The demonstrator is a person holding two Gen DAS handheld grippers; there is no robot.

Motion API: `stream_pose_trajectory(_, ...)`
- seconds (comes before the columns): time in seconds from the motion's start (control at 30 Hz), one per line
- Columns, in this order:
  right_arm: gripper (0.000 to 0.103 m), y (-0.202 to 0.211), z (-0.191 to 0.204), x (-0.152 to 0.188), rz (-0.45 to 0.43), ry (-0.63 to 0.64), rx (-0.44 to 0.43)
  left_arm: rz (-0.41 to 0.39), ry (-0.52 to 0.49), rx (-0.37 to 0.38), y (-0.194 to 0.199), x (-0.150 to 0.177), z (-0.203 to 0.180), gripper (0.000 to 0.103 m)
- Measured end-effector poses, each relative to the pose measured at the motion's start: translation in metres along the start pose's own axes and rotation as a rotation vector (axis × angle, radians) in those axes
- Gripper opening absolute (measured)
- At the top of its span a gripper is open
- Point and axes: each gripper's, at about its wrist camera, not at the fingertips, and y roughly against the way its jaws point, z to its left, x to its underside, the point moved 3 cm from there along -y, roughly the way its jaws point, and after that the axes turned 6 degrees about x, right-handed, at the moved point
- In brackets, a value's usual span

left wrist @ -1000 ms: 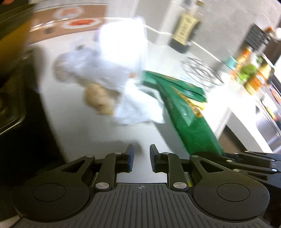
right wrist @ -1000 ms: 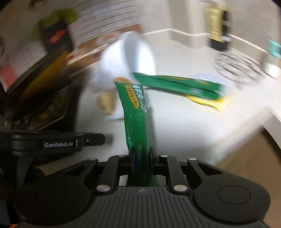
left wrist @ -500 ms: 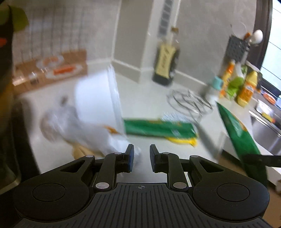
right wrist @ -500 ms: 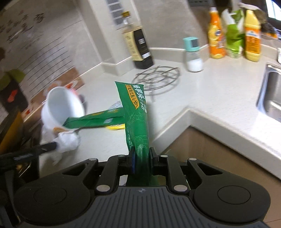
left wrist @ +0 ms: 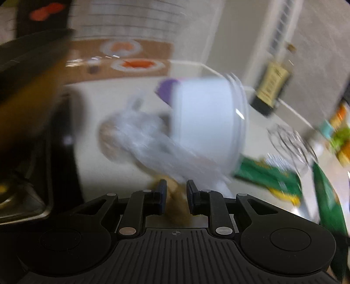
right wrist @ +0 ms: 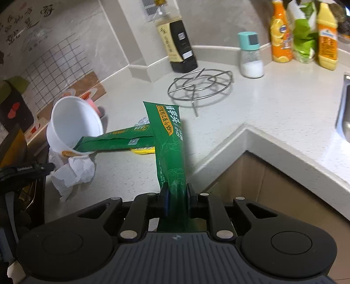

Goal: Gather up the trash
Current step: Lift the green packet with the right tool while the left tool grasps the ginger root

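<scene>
- Right gripper fingers pinch the green wrapper at its end, above the counter; it looks light, limp, slippery.
- Left gripper fingers are opening, narrow, nothing visibly gripped, near the crumpled tissue: soft, pinch anywhere.

Green wrapper held upright; white cup tipped beside crumpled tissue

A speckled white stone countertop wraps an inner corner ahead of the jaws, with light brown wooden cabinet fronts below. Grey tiled walls rise behind (one panel gridded), and a steel sink edge shows far right.
</scene>
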Motion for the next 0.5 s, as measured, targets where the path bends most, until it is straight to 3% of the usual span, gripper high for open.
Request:
stream_pose_trajectory(0.13,0.015,-0.008,0.008,-0.002,0.012,0.022,-0.014,0.077,-0.123,0.087,-0.005,0.019,-0.026,0.023)
stream_pose_trajectory(0.23,0.015,-0.011,0.014,-0.003,0.012,0.041,-0.017,0.088,-0.177,0.107,0.001,0.029,-0.036,0.023)
stream_pose_trajectory(0.4,0.015,-0.013,0.020,-0.003,0.011,0.060,-0.020,-0.018,-0.069,-0.002,0.011,0.012,-0.014,0.023)
stream_pose_trajectory(0.5,0.015,-0.015,0.022,-0.003,0.016,0.063,-0.024,-0.022,-0.050,-0.077,-0.001,-0.002,-0.003,0.023)
